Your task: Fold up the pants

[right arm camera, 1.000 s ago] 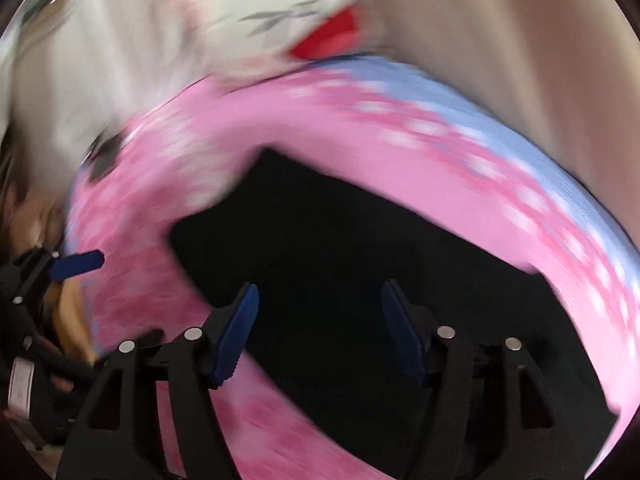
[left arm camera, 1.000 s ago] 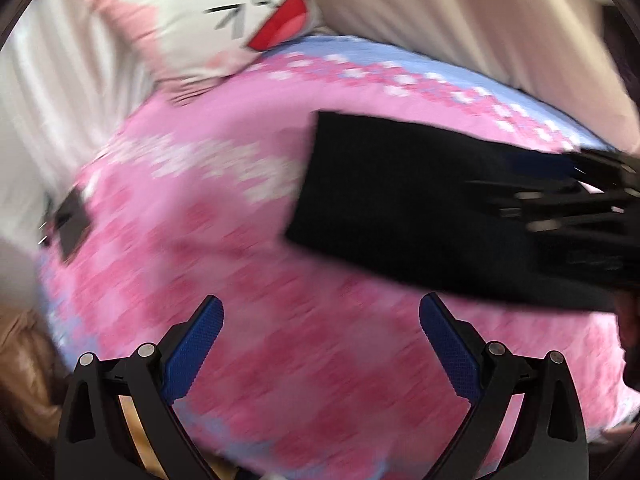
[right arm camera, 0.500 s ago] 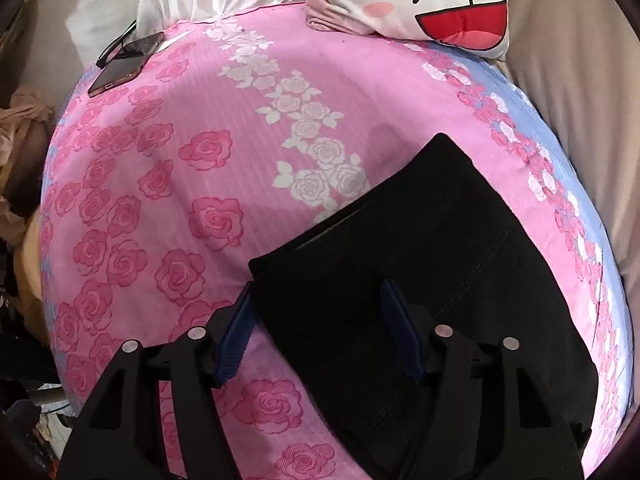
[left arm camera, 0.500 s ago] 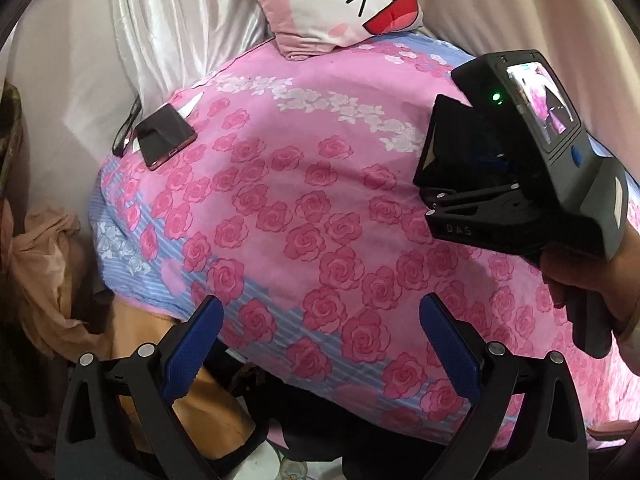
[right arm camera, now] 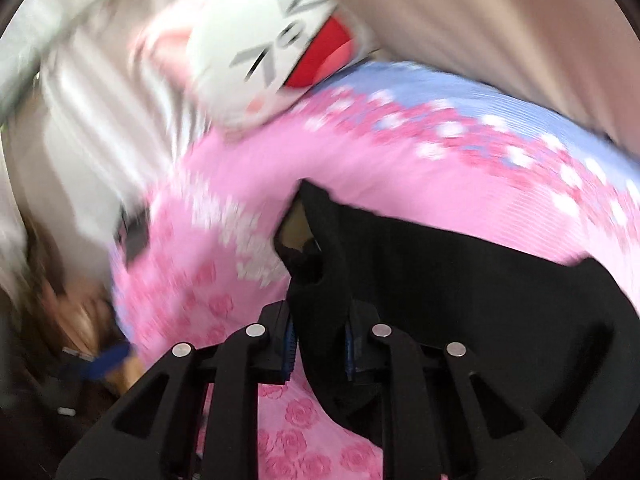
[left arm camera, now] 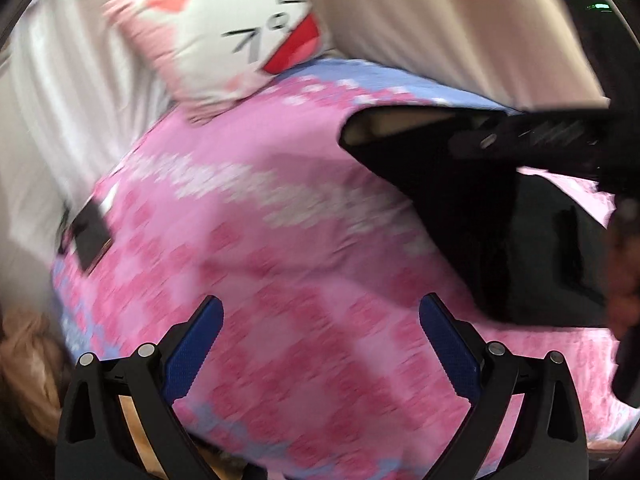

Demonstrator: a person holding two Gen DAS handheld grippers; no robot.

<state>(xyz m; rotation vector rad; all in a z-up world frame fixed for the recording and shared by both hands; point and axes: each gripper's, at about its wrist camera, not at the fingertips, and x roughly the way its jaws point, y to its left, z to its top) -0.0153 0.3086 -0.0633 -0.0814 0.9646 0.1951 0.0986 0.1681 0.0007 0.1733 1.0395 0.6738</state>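
my right hand-held gripper (right arm camera: pixel 319 342), low in the frame's centre, is closing with a lifted fold of the black pants (right arm camera: pixel 460 292) between its blue pads, the rest of the pants spread right of centre on the pink rose bed cover (right arm camera: pixel 224 208). my left hand-held gripper (left arm camera: pixel 320 350) hangs released over bare cover at lower centre, the pants (left arm camera: pixel 496 236) to its right. with only one thin bunched corner pinched, i judge it could slip free or drag the stack crooked.

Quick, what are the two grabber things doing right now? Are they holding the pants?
Left gripper: open, holding nothing, above the pink bedspread.
Right gripper: jaws closing on a bunched fold of the black pants.
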